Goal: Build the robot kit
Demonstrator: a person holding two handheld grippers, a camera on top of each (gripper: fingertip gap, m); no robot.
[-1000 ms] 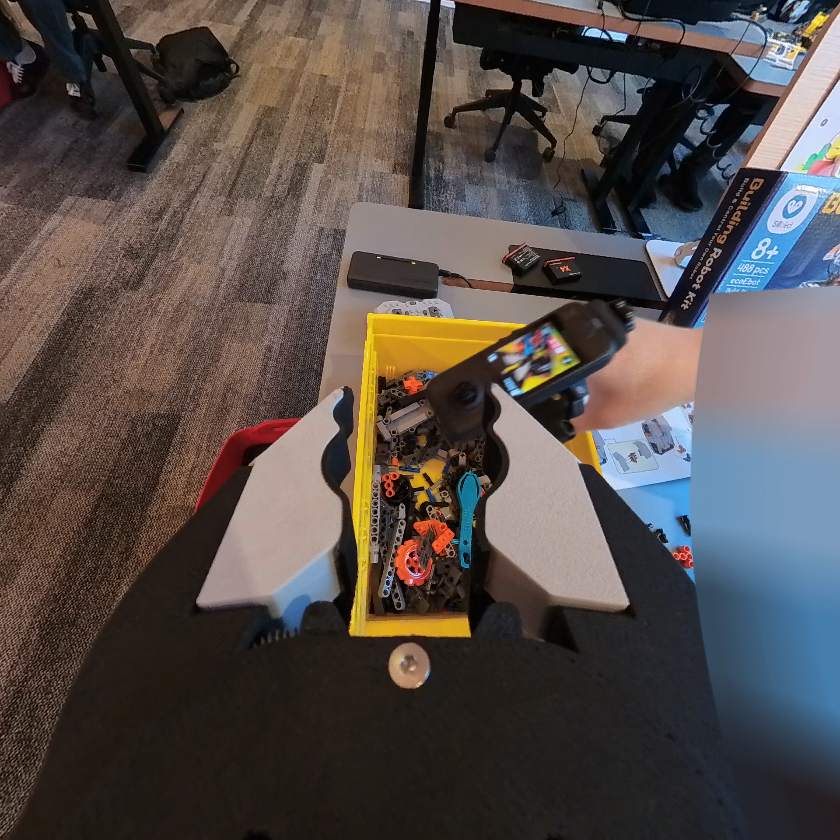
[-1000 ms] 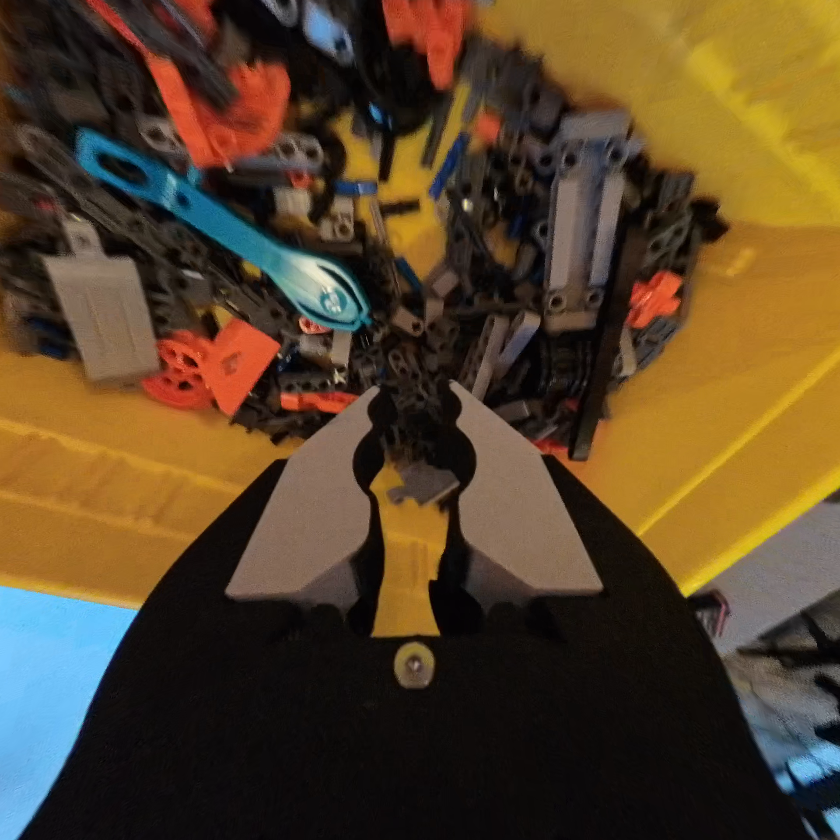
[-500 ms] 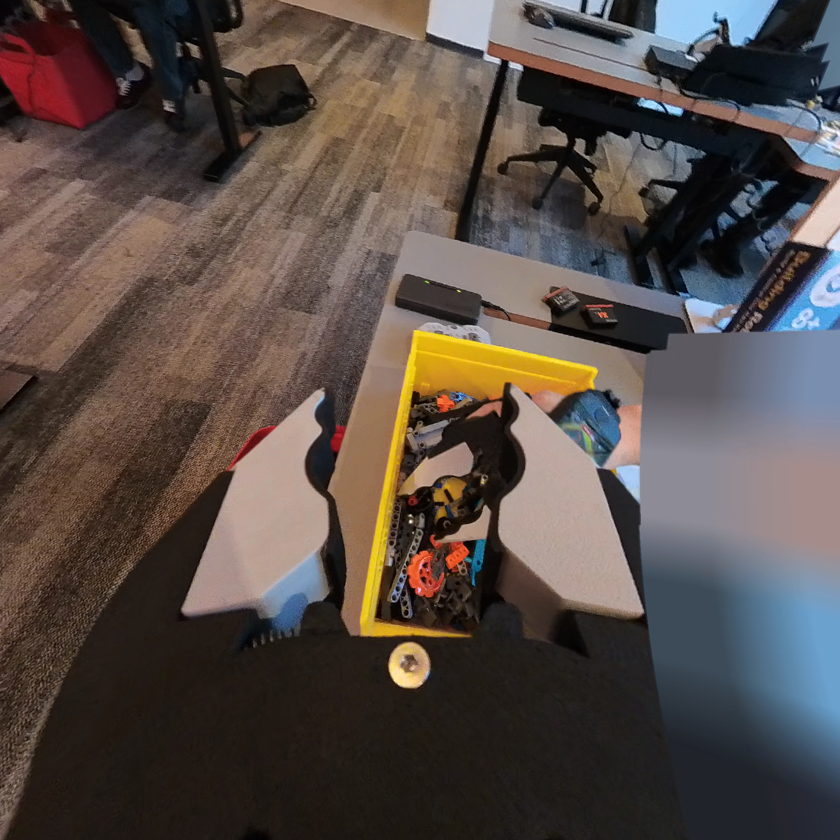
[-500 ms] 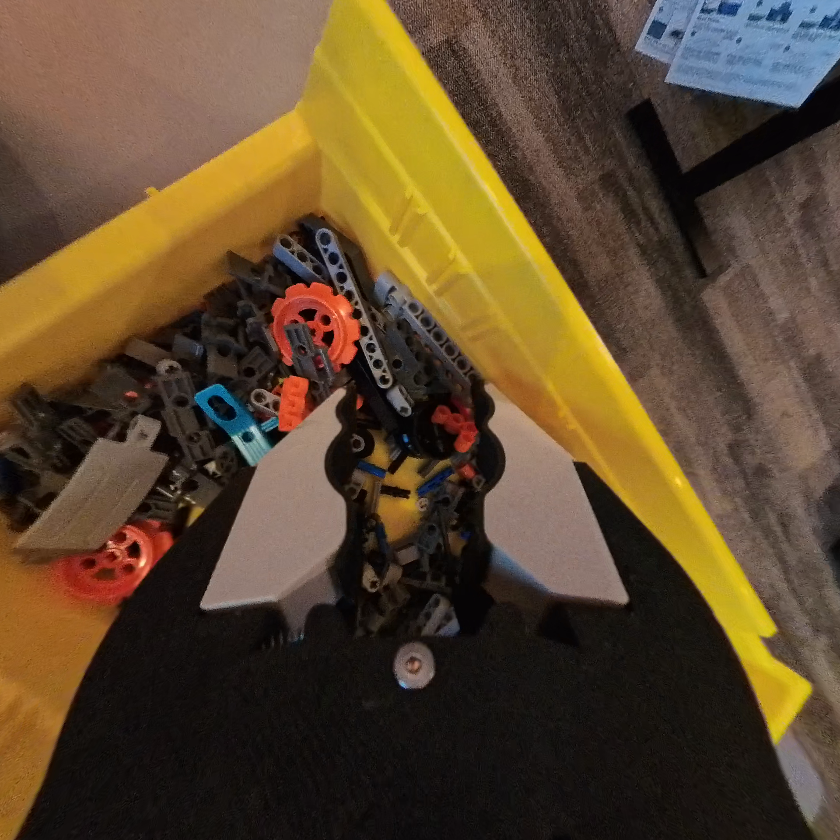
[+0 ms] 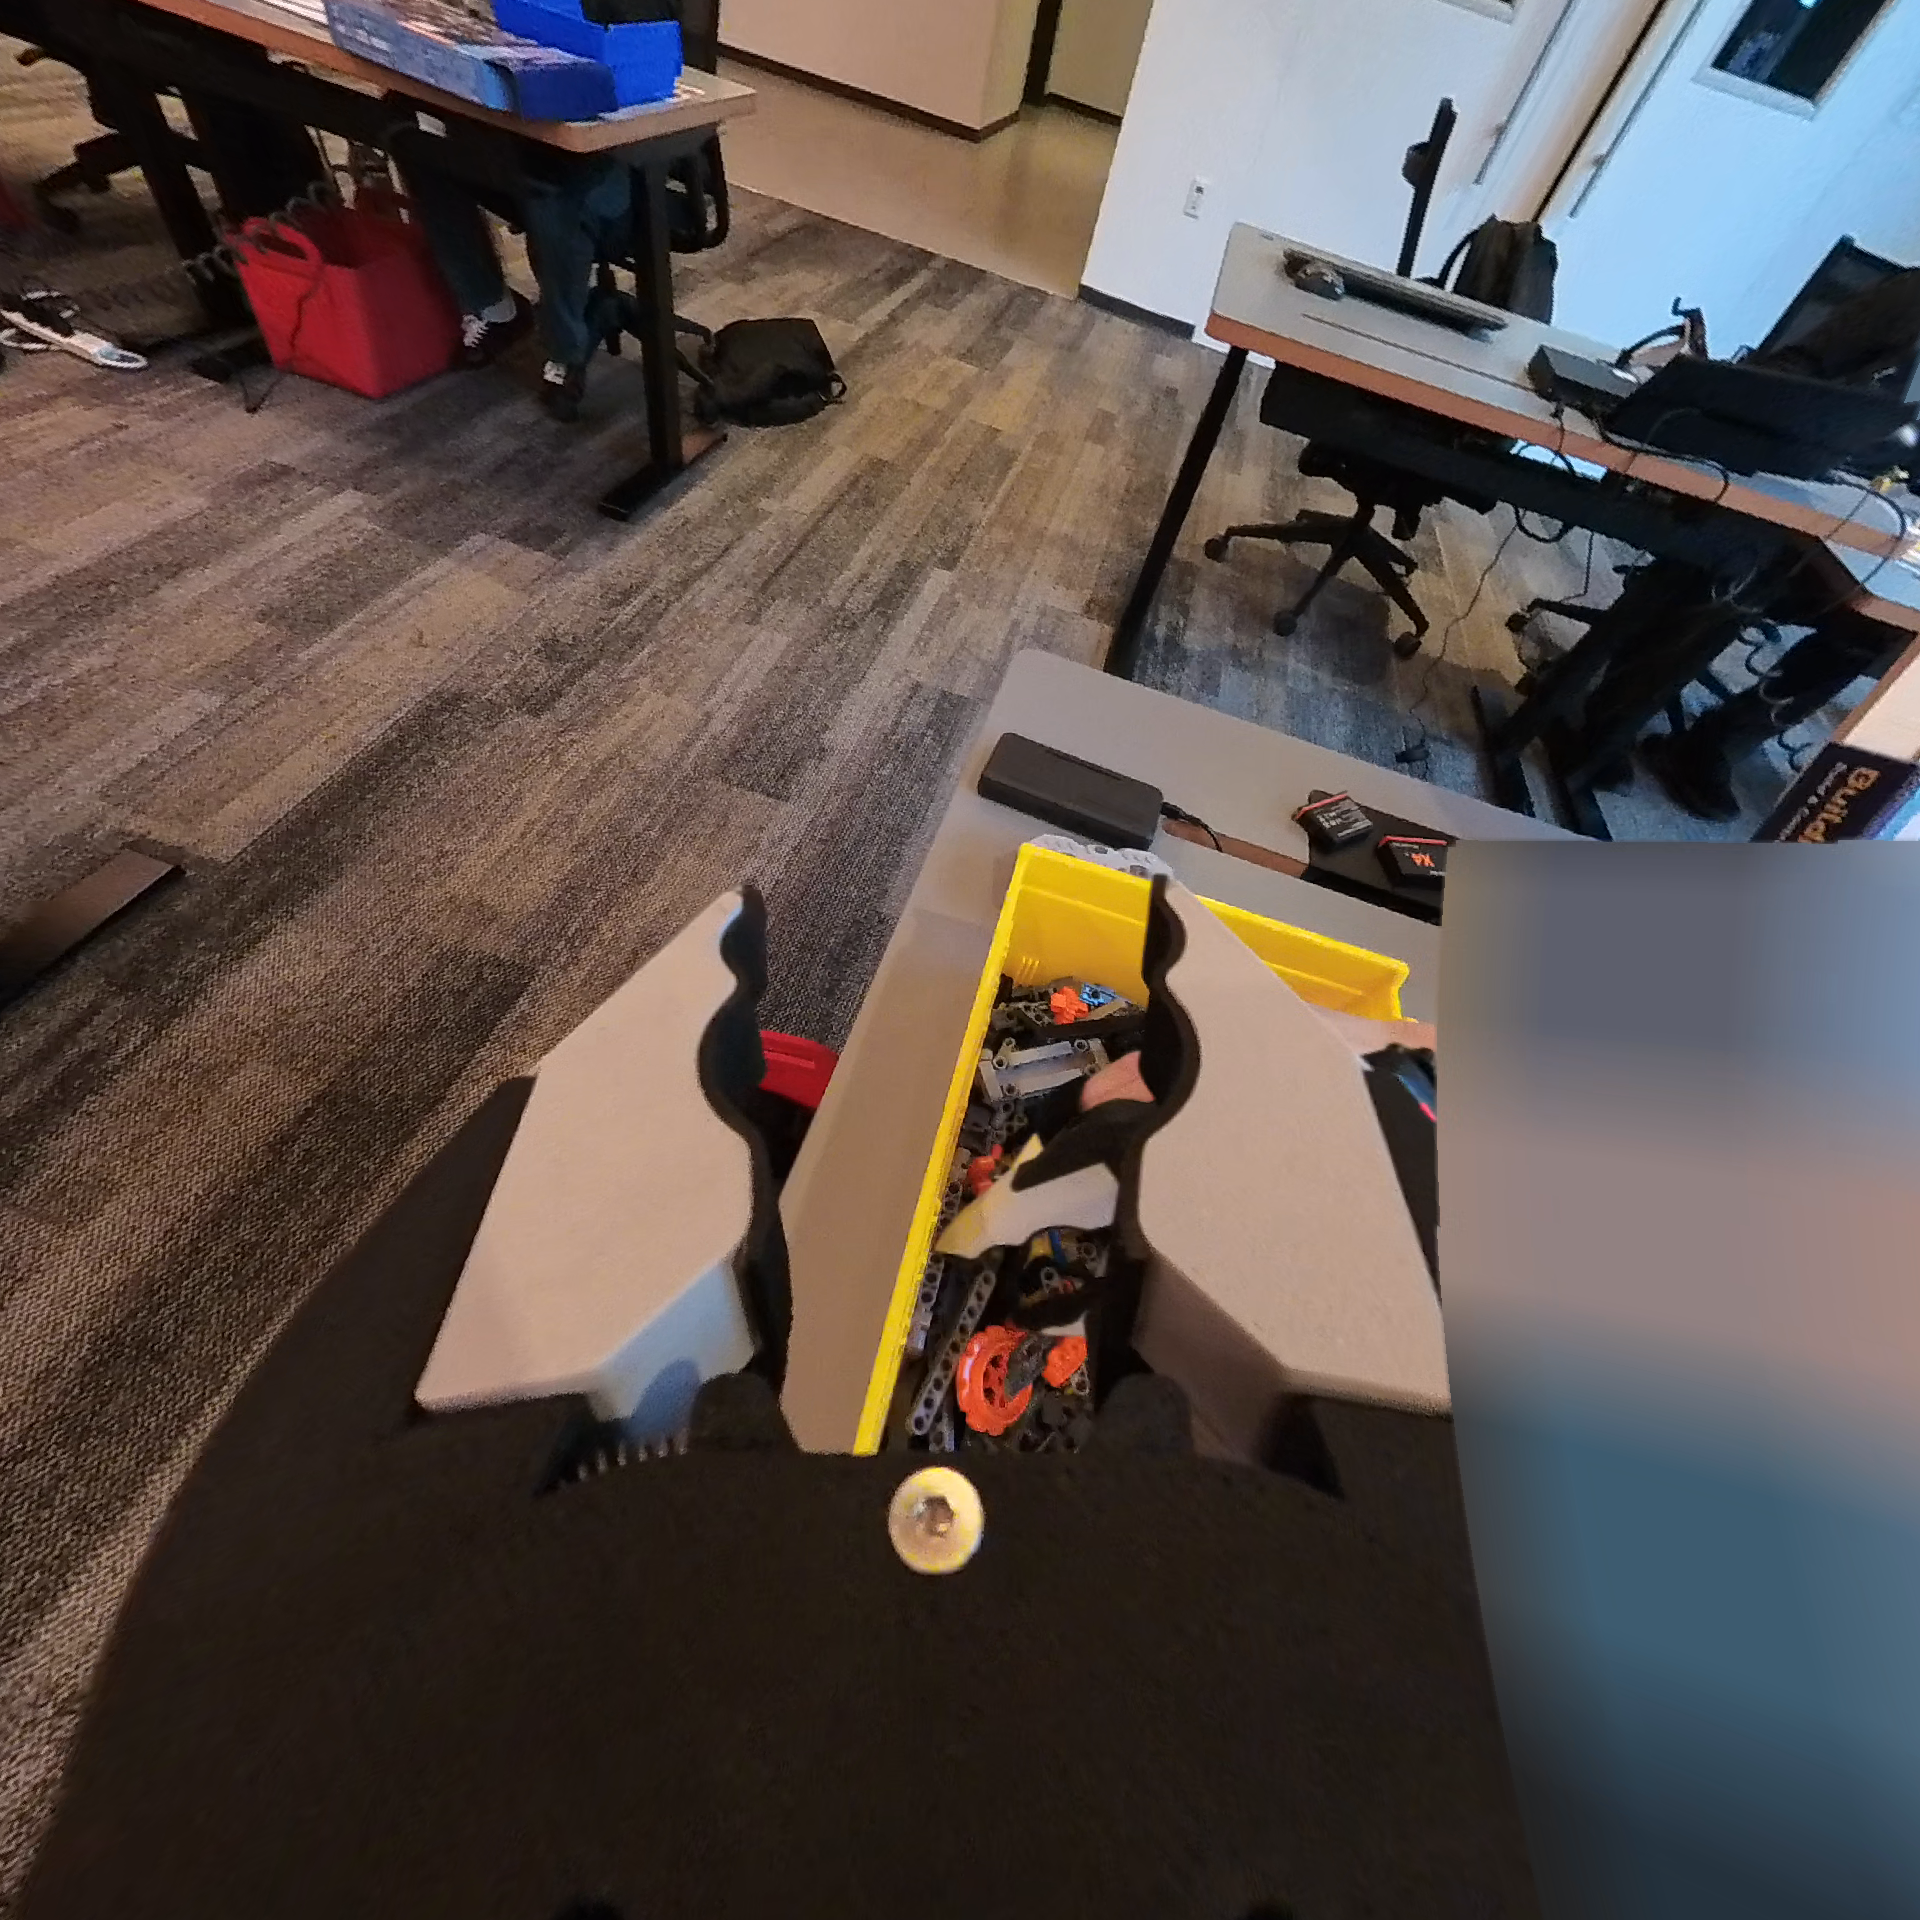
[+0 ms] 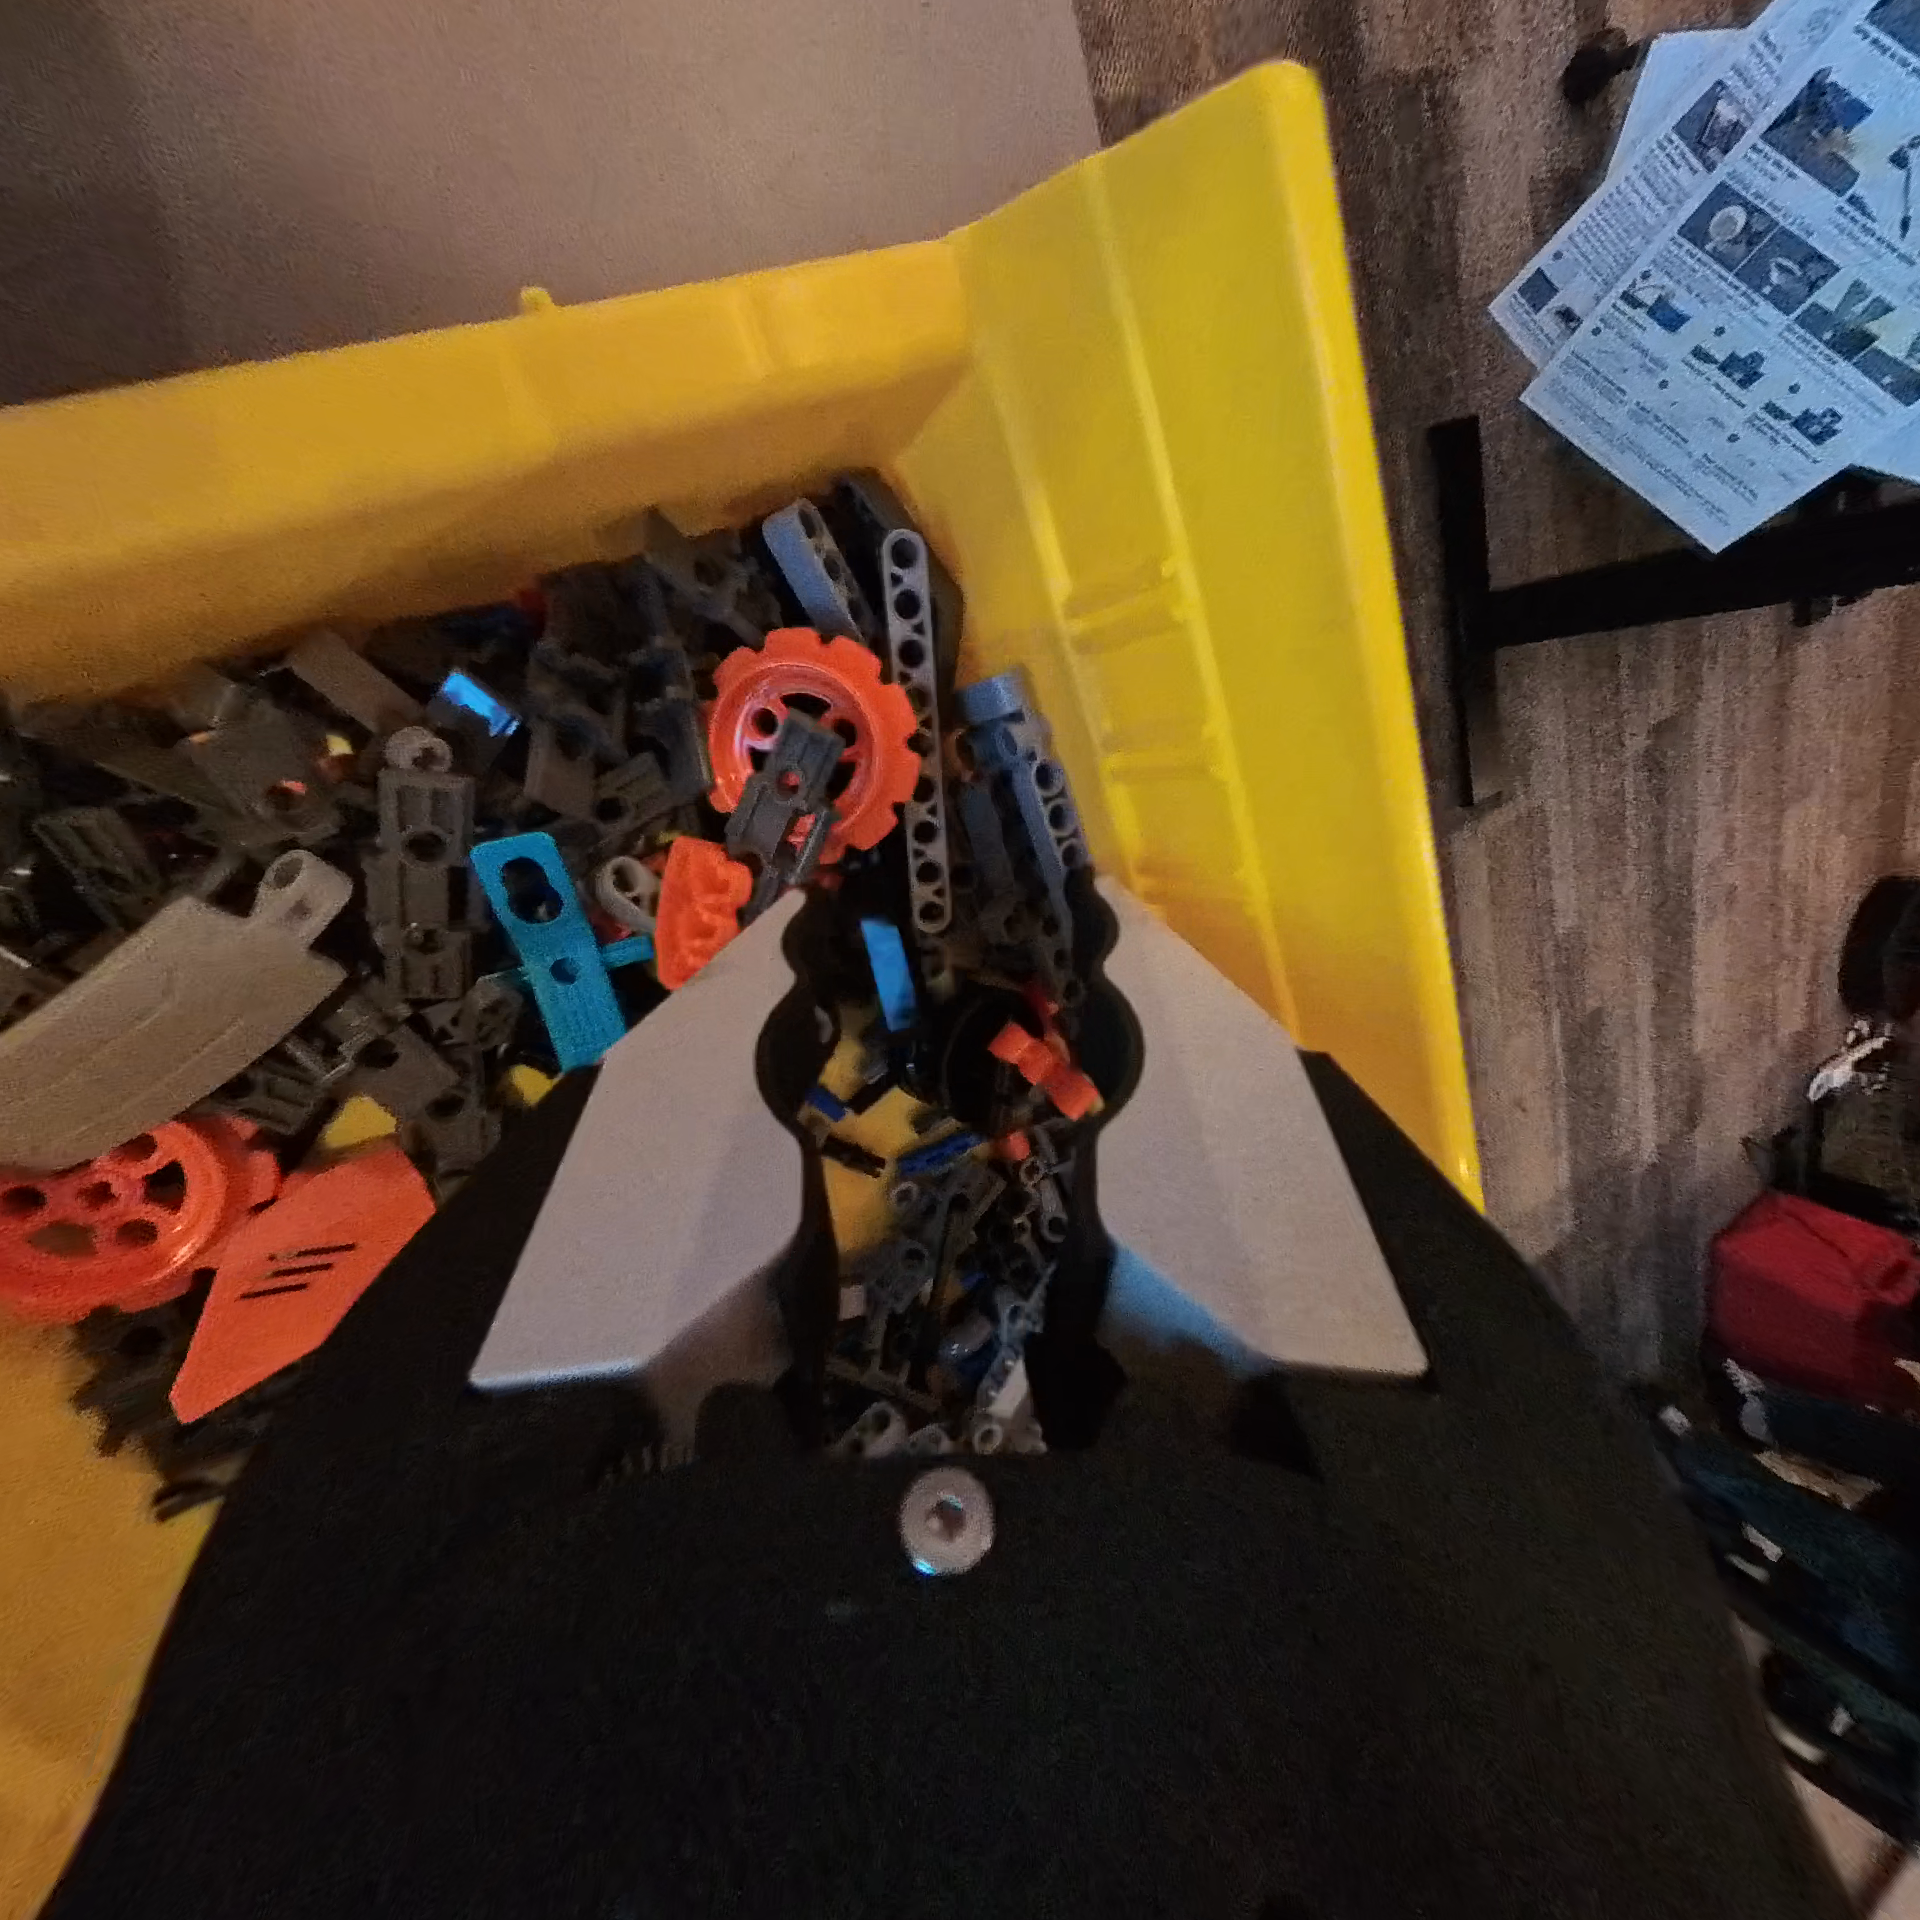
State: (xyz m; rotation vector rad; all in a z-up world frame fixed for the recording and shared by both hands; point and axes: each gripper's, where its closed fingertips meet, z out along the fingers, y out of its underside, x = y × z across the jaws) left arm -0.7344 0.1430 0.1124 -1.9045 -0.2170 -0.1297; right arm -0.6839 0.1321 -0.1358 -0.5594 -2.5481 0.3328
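A yellow bin (image 5: pixel 1081 925) stands on a grey table (image 5: pixel 914 997), filled with small black, grey, orange and blue building pieces. My left gripper (image 5: pixel 951 904) is open and empty, held above the bin's near left corner. My right gripper (image 6: pixel 948 904) is open and down in the bin (image 6: pixel 1153 520), its fingers over the pile near a corner. An orange gear (image 6: pixel 810 743) lies just beyond the fingertips, with a grey holed beam (image 6: pixel 920 727) beside it. A blue piece (image 6: pixel 545 945) lies to the left. The right gripper also shows in the left wrist view (image 5: pixel 1070 1174), inside the bin.
A black flat device (image 5: pixel 1070 800) and two small black packs (image 5: pixel 1340 816) lie on the table behind the bin. A red box (image 5: pixel 795 1070) sits below the table's left edge. Desks, office chairs and a red basket (image 5: pixel 343 301) stand on the floor. Printed sheets (image 6: pixel 1745 260) lie beyond the bin. The gap from one gripper's tips to the other's is roughly 25 cm. From my right tips it is roughly 5 cm to the blue piece (image 6: pixel 545 945); from my left, 25 cm.
The left gripper has drawn back and tilted up, showing more of the room. The right gripper has opened wider and moved across the pile toward the corner by the orange gear.
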